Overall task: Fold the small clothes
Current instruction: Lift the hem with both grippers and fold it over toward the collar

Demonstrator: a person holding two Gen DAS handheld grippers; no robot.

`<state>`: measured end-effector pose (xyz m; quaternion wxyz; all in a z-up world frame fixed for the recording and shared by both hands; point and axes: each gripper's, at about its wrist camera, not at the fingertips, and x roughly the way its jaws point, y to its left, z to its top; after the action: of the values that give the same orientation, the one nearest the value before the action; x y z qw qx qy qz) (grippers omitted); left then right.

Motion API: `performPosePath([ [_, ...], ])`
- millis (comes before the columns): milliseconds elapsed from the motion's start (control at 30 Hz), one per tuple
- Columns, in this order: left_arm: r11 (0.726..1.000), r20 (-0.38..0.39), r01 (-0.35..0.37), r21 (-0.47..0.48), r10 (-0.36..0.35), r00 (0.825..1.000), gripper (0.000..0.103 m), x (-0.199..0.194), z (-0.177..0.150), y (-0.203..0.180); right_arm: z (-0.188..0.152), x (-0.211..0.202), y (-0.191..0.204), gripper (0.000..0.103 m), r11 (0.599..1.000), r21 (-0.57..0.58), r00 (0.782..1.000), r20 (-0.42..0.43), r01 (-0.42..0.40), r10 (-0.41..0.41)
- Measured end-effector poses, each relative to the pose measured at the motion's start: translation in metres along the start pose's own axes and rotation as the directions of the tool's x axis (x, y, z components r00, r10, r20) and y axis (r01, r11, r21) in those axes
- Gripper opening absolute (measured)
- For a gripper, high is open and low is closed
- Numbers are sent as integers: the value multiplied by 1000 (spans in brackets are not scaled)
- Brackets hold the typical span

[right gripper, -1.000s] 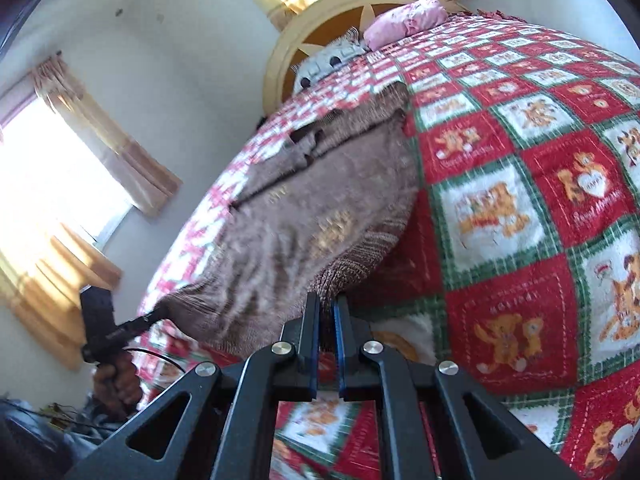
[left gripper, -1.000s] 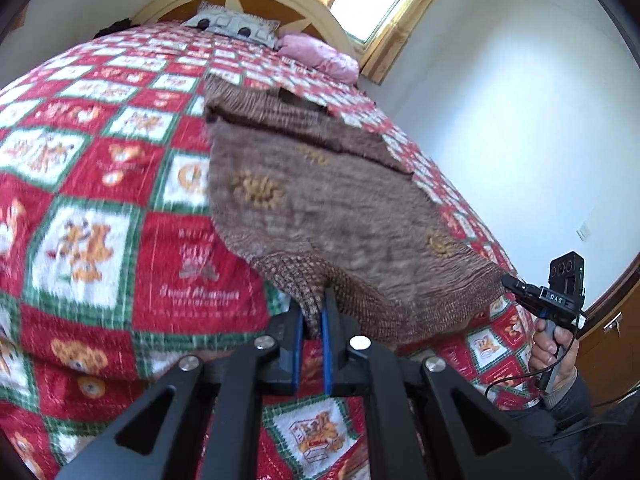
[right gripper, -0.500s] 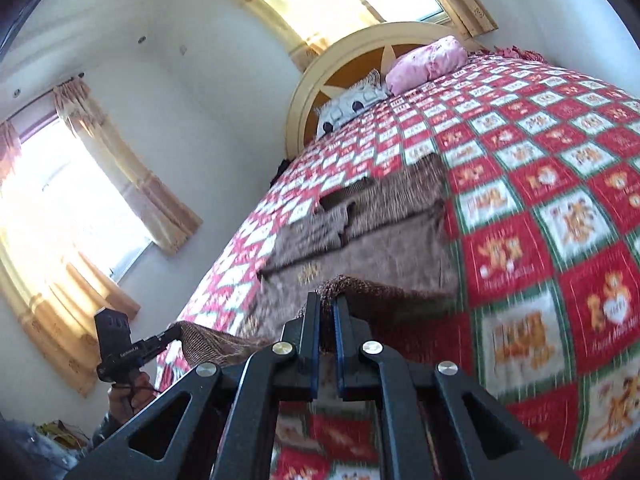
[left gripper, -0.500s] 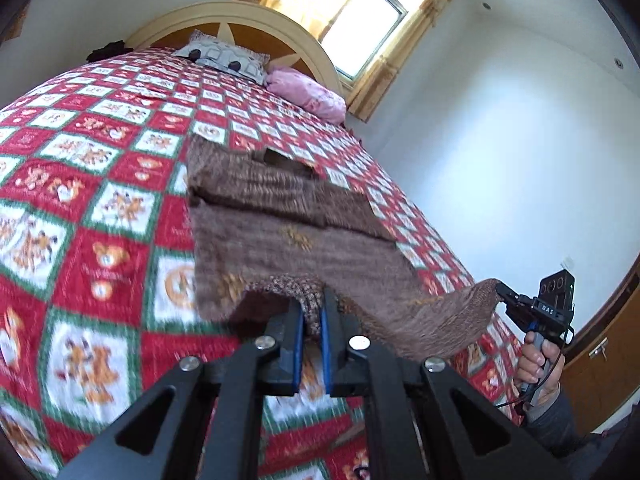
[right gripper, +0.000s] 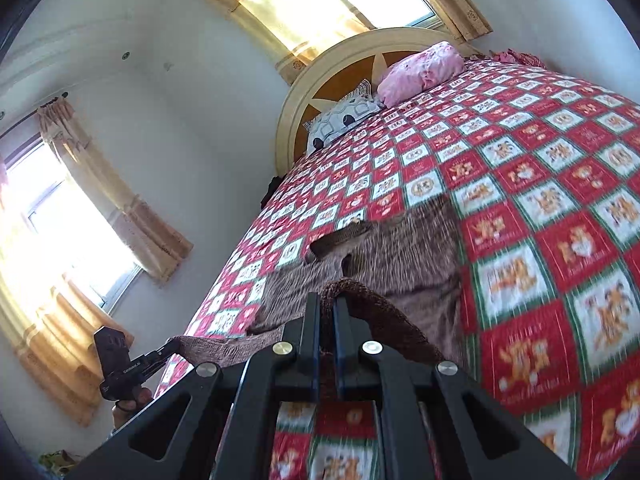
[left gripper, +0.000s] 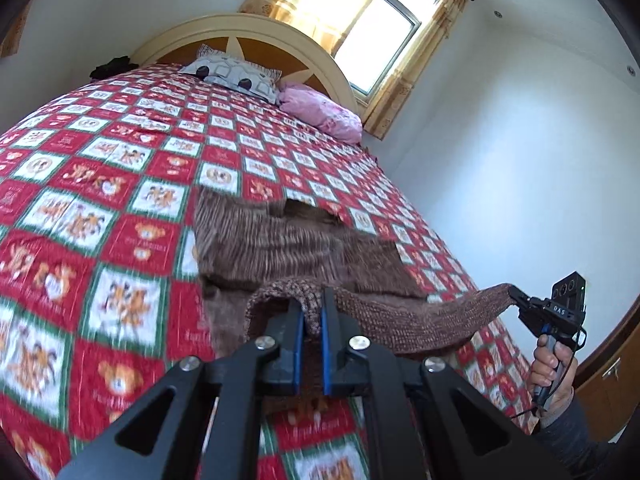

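A brown knitted sweater (left gripper: 280,244) lies on the red checked bedspread (left gripper: 100,200); its far part with the collar rests flat. My left gripper (left gripper: 311,312) is shut on one corner of the lifted near hem. My right gripper (right gripper: 327,312) is shut on the other hem corner, and the sweater (right gripper: 400,248) also shows in the right wrist view. The hem hangs stretched between both grippers above the sweater's body. The right gripper also shows in the left wrist view (left gripper: 516,294), the left gripper in the right wrist view (right gripper: 174,345).
A patterned grey pillow (left gripper: 232,74) and a pink pillow (left gripper: 320,112) lie at the rounded headboard (left gripper: 256,36). White walls and curtained windows (right gripper: 80,216) surround the bed. A wooden cabinet (left gripper: 612,384) stands at the right.
Both grippers have lifted the sweater's hem and carried it forward toward the collar. The lower half now rises off the bed and doubles over the upper half.
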<state>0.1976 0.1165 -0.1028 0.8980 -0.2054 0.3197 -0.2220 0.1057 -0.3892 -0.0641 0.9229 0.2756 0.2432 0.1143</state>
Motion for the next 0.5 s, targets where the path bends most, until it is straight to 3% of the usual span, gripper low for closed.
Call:
performPosePath([
  [500, 998, -29, -59, -21, 59, 998, 7, 92, 75, 34, 65, 100, -39, 5, 993, 37, 992, -61, 115, -113],
])
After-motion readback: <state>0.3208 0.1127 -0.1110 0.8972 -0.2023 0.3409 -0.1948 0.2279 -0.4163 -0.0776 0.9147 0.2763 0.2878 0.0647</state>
